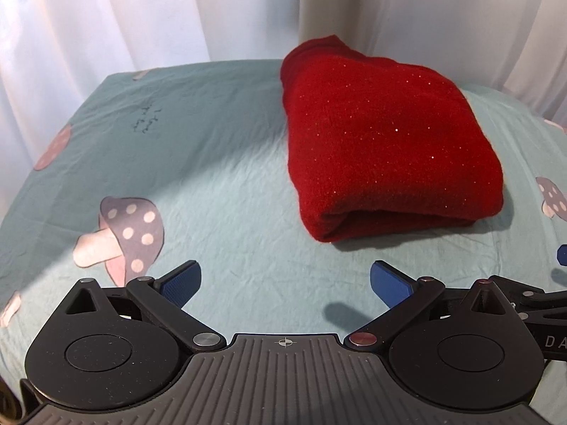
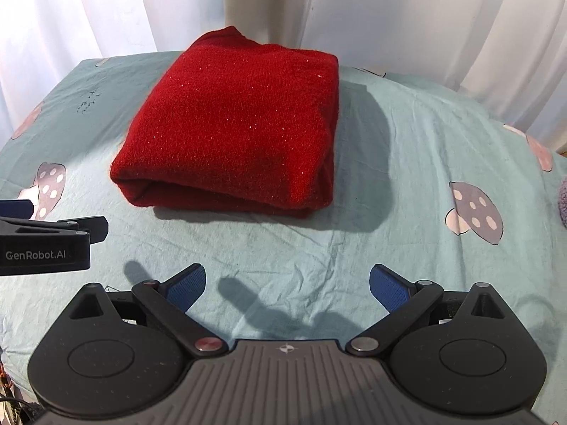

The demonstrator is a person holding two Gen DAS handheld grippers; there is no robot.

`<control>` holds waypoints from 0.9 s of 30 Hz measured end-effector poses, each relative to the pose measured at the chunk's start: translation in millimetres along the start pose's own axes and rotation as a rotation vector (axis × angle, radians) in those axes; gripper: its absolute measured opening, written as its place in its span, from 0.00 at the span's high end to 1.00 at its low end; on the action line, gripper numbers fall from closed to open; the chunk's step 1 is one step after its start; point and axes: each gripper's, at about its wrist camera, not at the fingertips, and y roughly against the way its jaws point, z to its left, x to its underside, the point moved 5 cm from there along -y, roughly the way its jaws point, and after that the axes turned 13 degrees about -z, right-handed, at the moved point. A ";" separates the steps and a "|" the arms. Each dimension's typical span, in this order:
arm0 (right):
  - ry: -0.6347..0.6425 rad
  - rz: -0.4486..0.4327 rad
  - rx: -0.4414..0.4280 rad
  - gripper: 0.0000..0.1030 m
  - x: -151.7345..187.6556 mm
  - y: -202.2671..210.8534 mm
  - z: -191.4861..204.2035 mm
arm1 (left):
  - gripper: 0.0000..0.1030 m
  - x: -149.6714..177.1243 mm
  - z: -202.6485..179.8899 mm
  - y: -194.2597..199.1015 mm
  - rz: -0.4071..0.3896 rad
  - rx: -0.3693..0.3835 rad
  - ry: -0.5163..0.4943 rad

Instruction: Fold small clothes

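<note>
A red knitted garment (image 1: 382,141) lies folded into a thick rectangle on the teal mushroom-print sheet (image 1: 219,184). It also shows in the right wrist view (image 2: 241,131), with its folded edge toward me. My left gripper (image 1: 285,281) is open and empty, hovering over the sheet short of the garment and to its left. My right gripper (image 2: 287,283) is open and empty, just short of the garment's near edge. The left gripper's body shows at the left edge of the right wrist view (image 2: 46,244).
White curtains (image 1: 141,14) hang behind the bed's far edge. A grey fuzzy item (image 2: 562,202) peeks in at the right edge of the right wrist view. Bare sheet lies left of the garment and in front of it.
</note>
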 end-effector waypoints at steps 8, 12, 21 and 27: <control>-0.010 0.013 0.013 0.04 -7.1 -4.6 1.9 | 0.00 -3.4 4.8 -5.4 0.011 -0.016 0.009; -0.014 0.013 0.019 0.04 -7.6 -5.5 0.0 | 0.00 -1.8 3.2 -8.6 0.027 0.000 0.017; -0.033 0.010 0.033 0.04 -8.1 -4.1 -5.5 | 0.00 -3.8 -5.2 -8.8 0.030 0.024 -0.001; -0.035 0.009 0.043 0.04 -8.1 -3.3 -7.2 | 0.00 -3.5 -6.2 -10.2 0.034 0.026 -0.013</control>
